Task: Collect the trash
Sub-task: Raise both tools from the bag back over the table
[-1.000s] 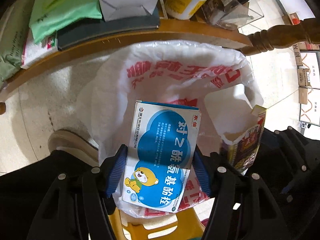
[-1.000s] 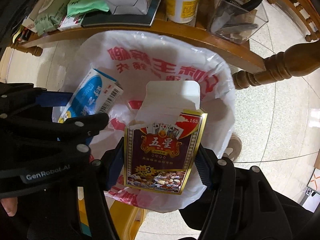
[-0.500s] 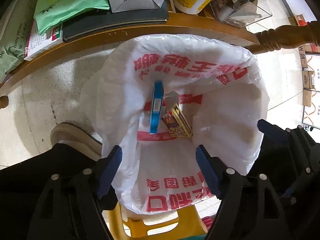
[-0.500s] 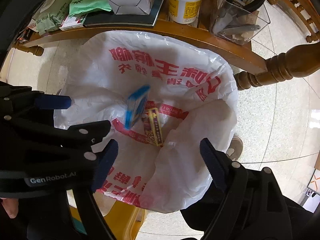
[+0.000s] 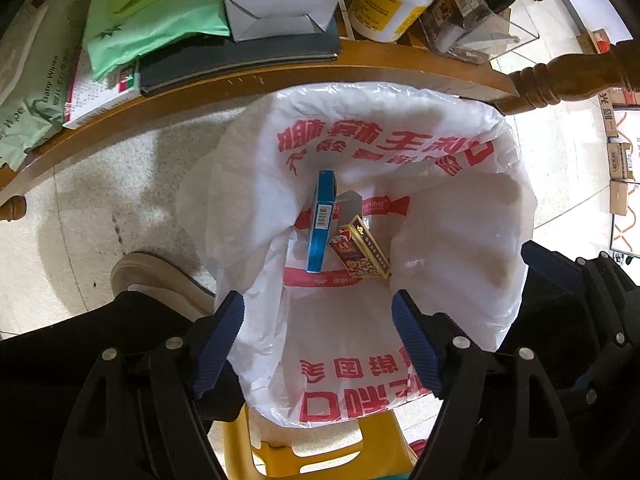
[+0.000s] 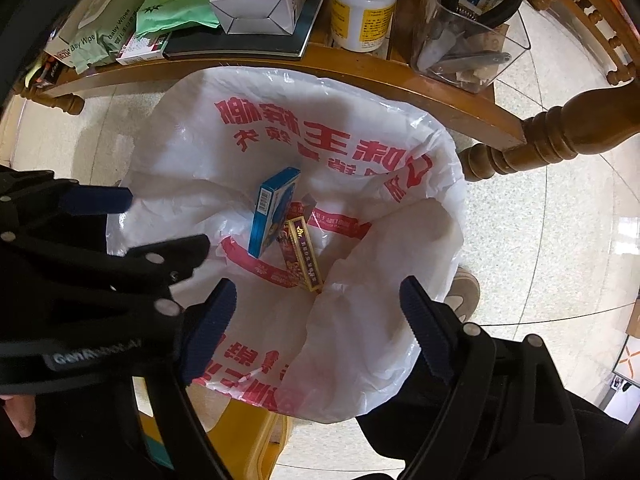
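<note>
Both tongs hang over the white plastic bag (image 5: pixel 460 240) with jaws spread wide and nothing between them: the left gripper (image 5: pixel 318 320) and the right gripper (image 6: pixel 316 308) have just been opening, where a second ago each clamped a box. The blue medicine box (image 5: pixel 322 220) and the maroon card box (image 5: pixel 360 254) now lie touching at the bag's bottom. Behind the bag runs the wooden table (image 5: pixel 280 76) edge, with a white pill bottle (image 6: pixel 362 8) on it.

"Baby Wipes" on the pale green pack (image 6: pixel 86 42) at ten o'clock on the desk (image 6: pixel 360 76), "GenRobot.AI" on the left hand-held gripper (image 6: pixel 160 224) at eight o'clock, red Chinese print, mirrored, on the white bag (image 6: pixel 320 148), barcode on the blue box (image 6: pixel 274 210)
</note>
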`<state>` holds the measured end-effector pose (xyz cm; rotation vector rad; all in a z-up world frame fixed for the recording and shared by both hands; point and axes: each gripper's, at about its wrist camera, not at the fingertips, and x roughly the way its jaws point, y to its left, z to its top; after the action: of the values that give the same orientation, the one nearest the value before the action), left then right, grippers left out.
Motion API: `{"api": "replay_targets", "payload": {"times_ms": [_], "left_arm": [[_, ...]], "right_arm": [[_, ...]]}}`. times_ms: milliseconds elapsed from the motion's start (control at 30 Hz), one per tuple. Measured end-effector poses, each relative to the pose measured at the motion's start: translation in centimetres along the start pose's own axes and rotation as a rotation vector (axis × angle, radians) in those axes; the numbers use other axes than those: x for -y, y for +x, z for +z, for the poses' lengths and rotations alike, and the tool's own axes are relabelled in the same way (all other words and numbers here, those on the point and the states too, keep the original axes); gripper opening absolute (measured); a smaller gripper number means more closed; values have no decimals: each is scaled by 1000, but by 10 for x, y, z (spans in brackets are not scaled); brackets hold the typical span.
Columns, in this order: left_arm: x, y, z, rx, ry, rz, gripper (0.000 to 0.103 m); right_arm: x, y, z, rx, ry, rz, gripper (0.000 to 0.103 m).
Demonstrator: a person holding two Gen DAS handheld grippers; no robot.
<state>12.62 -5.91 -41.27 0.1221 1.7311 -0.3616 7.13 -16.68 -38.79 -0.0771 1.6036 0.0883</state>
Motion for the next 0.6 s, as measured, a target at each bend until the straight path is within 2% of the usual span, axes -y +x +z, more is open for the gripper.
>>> {"api": "replay_targets", "payload": {"times_ms": [167,267,400,500,600], "left_arm": [[-3,-26,-13,80,-3,91,76],[-3,-54,-31,141,17,90,81],[-1,-105,-61,262,55,141,86],[1,-142,-81,323,89,184,86],[4,-190,-96,374,133,188,86]], "right_arm": [[6,-21,-11,22,31,38,82],[11,-46,-18,61,59,71,86],[13,-91,-34,150,47,64,89],[16,-129,-47,210,26,62,89],[24,-174,-57,280,3,71,89]]}}
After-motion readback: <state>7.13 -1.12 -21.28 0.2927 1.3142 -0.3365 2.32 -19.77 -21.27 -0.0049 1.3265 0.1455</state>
